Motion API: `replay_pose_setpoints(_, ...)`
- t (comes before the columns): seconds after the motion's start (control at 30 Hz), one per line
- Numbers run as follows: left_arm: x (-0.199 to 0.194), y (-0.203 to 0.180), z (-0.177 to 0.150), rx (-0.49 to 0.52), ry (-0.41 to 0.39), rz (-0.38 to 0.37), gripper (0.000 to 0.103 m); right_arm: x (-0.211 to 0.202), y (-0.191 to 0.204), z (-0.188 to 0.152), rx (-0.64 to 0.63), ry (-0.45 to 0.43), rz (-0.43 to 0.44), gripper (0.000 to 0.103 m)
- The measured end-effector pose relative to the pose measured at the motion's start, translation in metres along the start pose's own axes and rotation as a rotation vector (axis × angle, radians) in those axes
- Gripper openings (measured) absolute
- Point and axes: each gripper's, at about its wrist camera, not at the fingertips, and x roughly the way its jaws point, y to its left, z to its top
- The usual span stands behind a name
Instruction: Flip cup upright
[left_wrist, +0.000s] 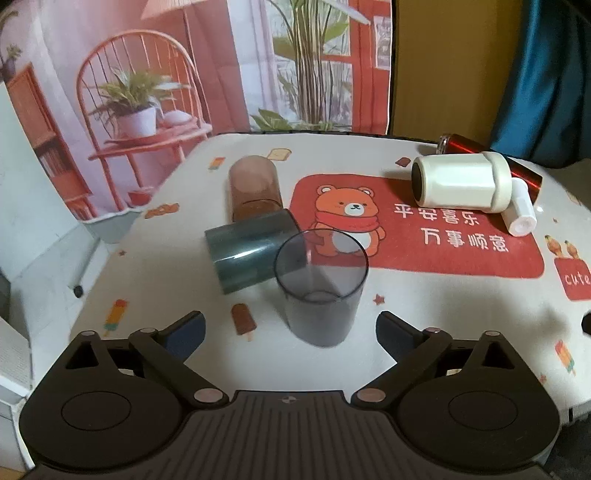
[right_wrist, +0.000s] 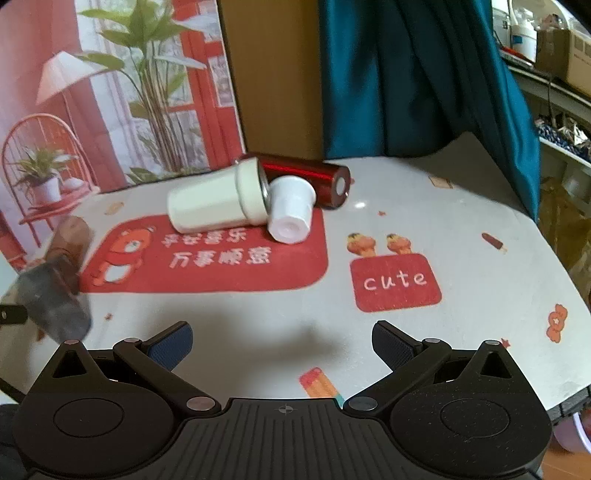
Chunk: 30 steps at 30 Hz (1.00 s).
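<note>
A clear grey cup (left_wrist: 320, 291) stands upright on the table, just ahead of my left gripper (left_wrist: 291, 328), which is open and empty with its fingers either side of the cup's base, not touching. A dark teal cup (left_wrist: 251, 254) lies on its side behind it, and a brown cup (left_wrist: 255, 188) lies on its side further back. In the right wrist view, the grey cup (right_wrist: 55, 306) and brown cup (right_wrist: 70, 236) show blurred at the far left. My right gripper (right_wrist: 282, 345) is open and empty above bare tablecloth.
A large white cup (left_wrist: 461, 182) (right_wrist: 218, 199), a small white cup (left_wrist: 521, 208) (right_wrist: 291, 210) and a red metallic tumbler (left_wrist: 491, 155) (right_wrist: 310, 177) lie on their sides at the back right. The tablecloth (right_wrist: 480, 206) has a red bear patch. A printed backdrop stands behind.
</note>
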Motion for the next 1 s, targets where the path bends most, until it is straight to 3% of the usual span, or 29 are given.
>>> replay_pose_setpoints(0.23,-0.039,-0.005,-0.015,0.04,-0.011,-0.025,0.103,-0.04,0.016,0.006,-0.035,-0.033,0.049,0.103)
replay_pose_setpoints(0.63,-0.091,0.012,-0.04,-0.029,-0.045,-0.062,0.103,-0.101,0.038,-0.006,-0.073,-0.089,0.053,0.103)
replay_pose_setpoints(1.0,-0.102,0.013,-0.05,-0.04,-0.098,-0.028,0.103,-0.106,0.035,-0.022,-0.068,-0.099,-0.023,0.103)
